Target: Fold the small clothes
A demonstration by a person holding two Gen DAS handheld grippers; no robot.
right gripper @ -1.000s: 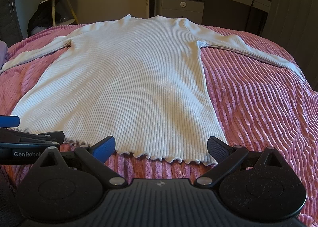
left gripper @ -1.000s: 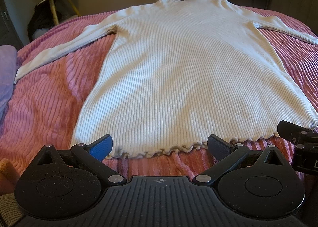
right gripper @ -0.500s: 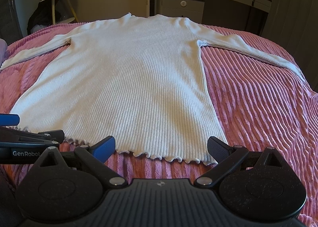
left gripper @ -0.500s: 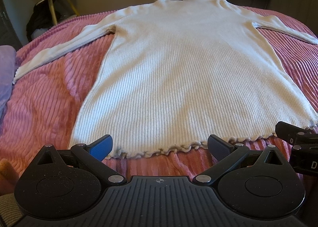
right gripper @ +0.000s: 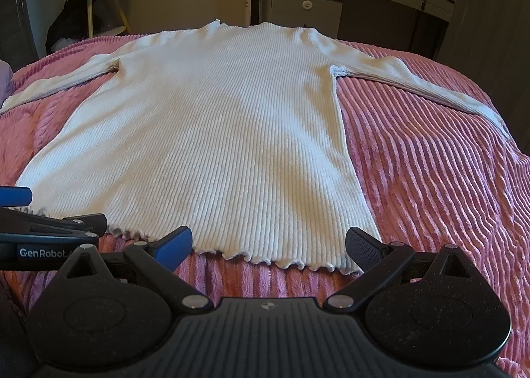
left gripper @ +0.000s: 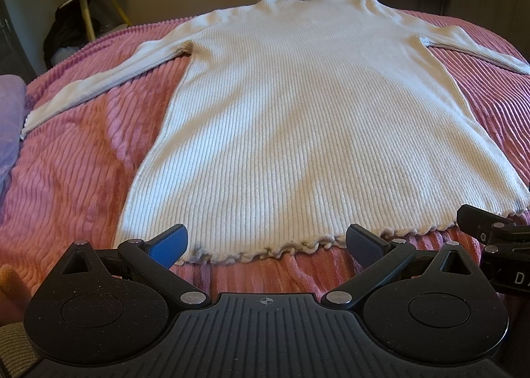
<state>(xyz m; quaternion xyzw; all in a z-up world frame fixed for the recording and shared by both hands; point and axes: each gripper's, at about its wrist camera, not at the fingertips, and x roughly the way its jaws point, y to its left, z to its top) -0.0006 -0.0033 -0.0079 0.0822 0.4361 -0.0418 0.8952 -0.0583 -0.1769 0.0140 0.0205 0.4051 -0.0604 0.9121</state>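
White ribbed sweater (left gripper: 314, 119) lies flat mid-frame on pink bedspread (right gripper: 430, 162). Left gripper (left gripper: 265, 242) and right gripper (right gripper: 268, 243): jaws spread wide, empty, at hem. Risk: pinching bedspread with hem.

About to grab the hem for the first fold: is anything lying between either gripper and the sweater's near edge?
Nothing visible. The left gripper and right gripper are both open just short of the sweater's ruffled hem, with only bare pink blanket between.
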